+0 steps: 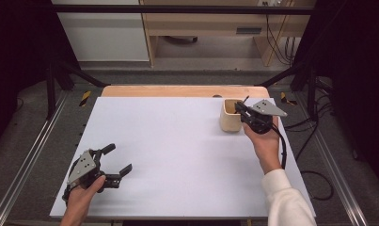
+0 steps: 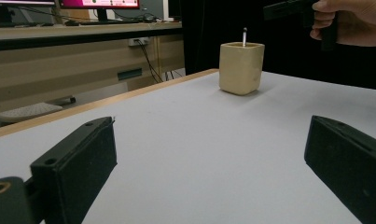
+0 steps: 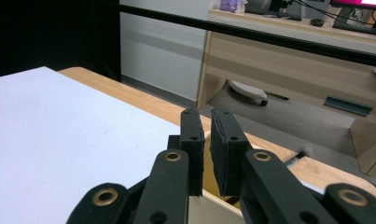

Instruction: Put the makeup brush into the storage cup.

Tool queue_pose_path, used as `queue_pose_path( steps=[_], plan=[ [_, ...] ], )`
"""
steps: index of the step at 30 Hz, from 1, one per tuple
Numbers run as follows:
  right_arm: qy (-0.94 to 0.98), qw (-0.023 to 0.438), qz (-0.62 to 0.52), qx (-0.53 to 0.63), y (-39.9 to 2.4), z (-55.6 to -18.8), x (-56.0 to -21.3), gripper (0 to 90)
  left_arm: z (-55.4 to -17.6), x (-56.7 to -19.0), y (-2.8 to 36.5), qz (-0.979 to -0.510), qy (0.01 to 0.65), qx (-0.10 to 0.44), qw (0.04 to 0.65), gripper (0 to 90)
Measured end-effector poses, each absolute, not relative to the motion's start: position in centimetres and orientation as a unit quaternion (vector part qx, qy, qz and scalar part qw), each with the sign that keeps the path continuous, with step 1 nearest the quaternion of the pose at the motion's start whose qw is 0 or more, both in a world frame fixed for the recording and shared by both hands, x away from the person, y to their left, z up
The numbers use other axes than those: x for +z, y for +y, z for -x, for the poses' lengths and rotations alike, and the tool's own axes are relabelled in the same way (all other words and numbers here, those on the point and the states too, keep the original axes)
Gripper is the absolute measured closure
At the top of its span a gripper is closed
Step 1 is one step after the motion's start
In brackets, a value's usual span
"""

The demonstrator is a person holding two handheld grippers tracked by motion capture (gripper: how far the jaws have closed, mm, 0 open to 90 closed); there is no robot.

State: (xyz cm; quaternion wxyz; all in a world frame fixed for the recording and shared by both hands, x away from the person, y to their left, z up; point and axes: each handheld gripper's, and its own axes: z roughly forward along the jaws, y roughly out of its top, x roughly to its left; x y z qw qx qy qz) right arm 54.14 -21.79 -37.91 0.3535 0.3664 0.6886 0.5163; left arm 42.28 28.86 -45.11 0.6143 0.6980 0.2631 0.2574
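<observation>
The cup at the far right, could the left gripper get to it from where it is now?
Probably yes: bare table lies between the open left gripper and the cup, though the right gripper crowds its rim.

white table top (image 1: 177, 155) | wood desk behind (image 1: 210, 21) | monitor (image 2: 99, 3) | cables (image 1: 279, 42)

Beige square cup (image 1: 231, 116) upright, table's far-right corner.

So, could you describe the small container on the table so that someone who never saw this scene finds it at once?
Start from the white table top and go to its far right corner, near the wooden edge. There stands a pale beige cup with a squarish open mouth, upright, just beside the right tool. It is the only container on the table, and a thin stick rises from it.
</observation>
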Motion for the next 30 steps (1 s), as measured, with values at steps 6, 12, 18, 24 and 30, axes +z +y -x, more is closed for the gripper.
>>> queue_pose_path(
  steps=[6,12,18,24,30],
  plan=[
    [0.693,0.340,-0.362,0.523,-21.2,-53.6,-37.5,79.2,-42.3,-45.1,28.9,-0.697,0.263,0.259,0.615,1.8],
    [0.697,0.333,-0.359,0.524,-20.9,-53.2,-37.4,76.0,-42.3,-45.1,28.9,-0.698,0.263,0.259,0.613,1.8],
    [0.700,0.329,-0.357,0.524,-20.7,-52.9,-37.3,71.0,-42.2,-45.1,28.9,-0.699,0.262,0.258,0.614,1.8],
    [0.698,0.326,-0.360,0.527,-20.6,-52.6,-37.3,66.1,-42.3,-45.1,28.9,-0.698,0.262,0.258,0.614,1.8],
    [0.699,0.318,-0.361,0.529,-20.5,-52.2,-37.6,56.7,-42.2,-45.1,28.8,-0.697,0.262,0.259,0.615,1.7]
  ],
)
